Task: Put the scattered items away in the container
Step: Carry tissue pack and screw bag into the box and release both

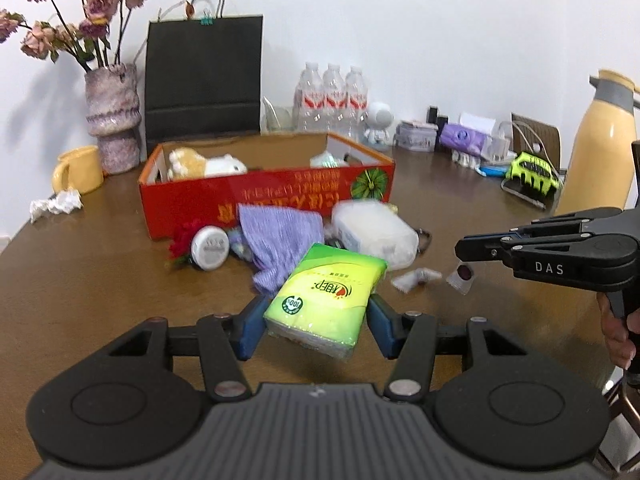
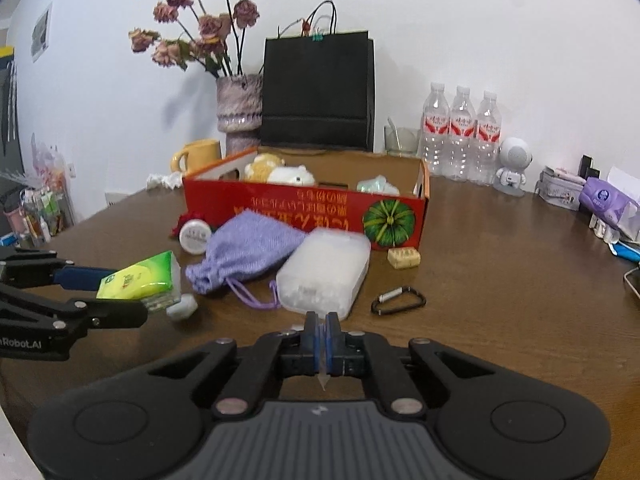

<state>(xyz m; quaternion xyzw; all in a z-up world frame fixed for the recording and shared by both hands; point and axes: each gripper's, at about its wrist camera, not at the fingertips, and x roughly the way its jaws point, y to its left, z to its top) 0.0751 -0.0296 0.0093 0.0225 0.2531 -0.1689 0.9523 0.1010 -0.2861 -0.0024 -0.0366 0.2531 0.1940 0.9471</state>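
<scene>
The left gripper (image 1: pixel 316 320) is clenched on a green and yellow plastic-wrapped tissue pack (image 1: pixel 326 298), its blue pads (image 1: pixel 251 330) pressing the pack's two sides. The pack is held tilted, lifted off the brown wooden table (image 1: pixel 100 288), near side of the clutter. From the right wrist view the same pack (image 2: pixel 140 280) sits at the far left, pinched in the black fingers.

The right gripper (image 2: pixel 321 334) has its jaws closed together, with a thin sliver of clear plastic caught between them; I cannot tell what that scrap belongs to. In the left wrist view the right gripper (image 1: pixel 460 249) hangs over the table at the right, held by a hand (image 1: pixel 618 332).

Beyond the pack stands the red cardboard box with a green pumpkin print (image 2: pixel 304 210), open at the top. Inside it lie a cream and tan plush toy (image 2: pixel 280 172) at the left and a pale green wrapped bundle (image 2: pixel 376 185) at the right.

Just in front of the box lie a lilac woven drawstring pouch (image 2: pixel 250 250), a frosted translucent plastic case (image 2: pixel 326 274) touching the pouch's right edge, a white round lidded jar (image 2: pixel 195 237) at the left, a small beige wrapped block (image 2: pixel 404 258) below the pumpkin print, and a black carabiner with a silver sleeve (image 2: pixel 398 300) nearer and to the right.

A small white crumpled object (image 2: pixel 182 307) lies just below the held pack.
</scene>
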